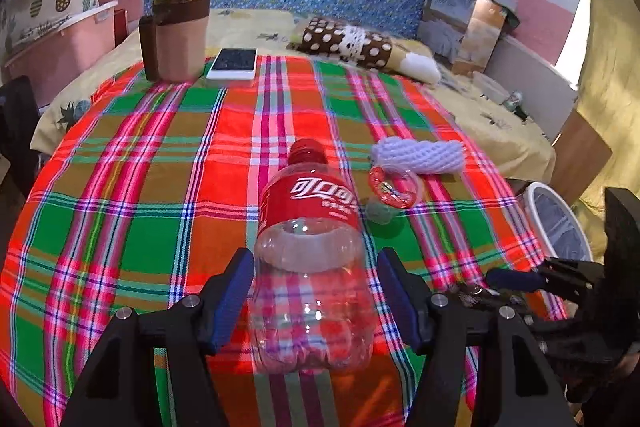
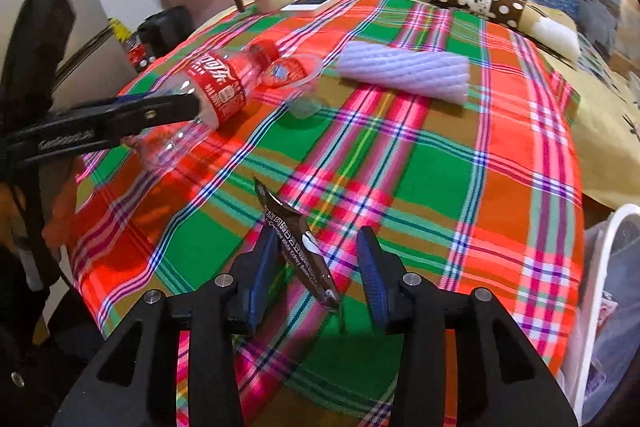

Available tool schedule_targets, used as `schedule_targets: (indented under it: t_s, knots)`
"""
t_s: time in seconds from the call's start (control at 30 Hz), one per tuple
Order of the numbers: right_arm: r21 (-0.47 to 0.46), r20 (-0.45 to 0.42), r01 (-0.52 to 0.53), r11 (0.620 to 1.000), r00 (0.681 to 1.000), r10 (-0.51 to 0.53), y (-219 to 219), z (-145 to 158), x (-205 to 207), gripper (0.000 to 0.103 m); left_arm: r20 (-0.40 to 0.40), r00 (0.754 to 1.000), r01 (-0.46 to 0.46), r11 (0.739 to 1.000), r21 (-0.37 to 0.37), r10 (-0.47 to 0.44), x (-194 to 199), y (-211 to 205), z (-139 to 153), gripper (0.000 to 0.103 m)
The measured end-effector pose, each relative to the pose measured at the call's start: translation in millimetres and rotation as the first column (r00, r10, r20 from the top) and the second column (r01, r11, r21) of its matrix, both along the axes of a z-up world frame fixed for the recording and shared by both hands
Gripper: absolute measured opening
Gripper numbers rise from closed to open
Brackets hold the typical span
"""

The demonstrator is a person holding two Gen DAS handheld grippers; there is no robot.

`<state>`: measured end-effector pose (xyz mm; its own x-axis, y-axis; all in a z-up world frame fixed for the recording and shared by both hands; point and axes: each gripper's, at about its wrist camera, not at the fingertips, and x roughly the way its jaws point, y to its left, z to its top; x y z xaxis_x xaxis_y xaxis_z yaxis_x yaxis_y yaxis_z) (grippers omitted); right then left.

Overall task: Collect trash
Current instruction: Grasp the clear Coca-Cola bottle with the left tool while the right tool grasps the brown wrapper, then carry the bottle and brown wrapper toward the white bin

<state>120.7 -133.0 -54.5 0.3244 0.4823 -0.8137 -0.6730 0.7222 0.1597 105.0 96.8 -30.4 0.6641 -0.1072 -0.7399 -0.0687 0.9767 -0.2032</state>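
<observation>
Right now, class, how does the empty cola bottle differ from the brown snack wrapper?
The cola bottle is clear, bulky plastic with a red label; the snack wrapper is dark, flat and thin. The bottle lies between the left gripper's open jaws, the wrapper between the right gripper's. Both rest on the plaid cloth.
</observation>
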Motion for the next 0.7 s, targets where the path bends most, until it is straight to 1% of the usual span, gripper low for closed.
schedule_targets:
  t_s: [0.07,0.1,0.37,0.7]
  knots:
    - [0.001,0.009,-0.008,1.0,1.0,0.008,0,2,-3,0.026,-0.006,1.0,-0.006,1.0,0.007,0.006,1,-2,-2,0.06]
    - [0.003,0.01,-0.004,1.0,1.0,0.004,-1,3,-6,0.018,-0.007,1.0,-0.008,1.0,0.006,0.008,0,-2,-2,0.06]
    - [0.068,0.022,0.077,0.995,0.997,-0.078,-9,11,-14,0.016,0.013,1.0,-0.025,1.0,0.003,0.025,-18,-7,1,0.06]
    - [0.129,0.079,0.175,0.976,0.979,-0.186,-32,31,-29,0.016,0.061,0.998,-0.028,0.999,0.018,0.027,-45,-26,21,0.059]
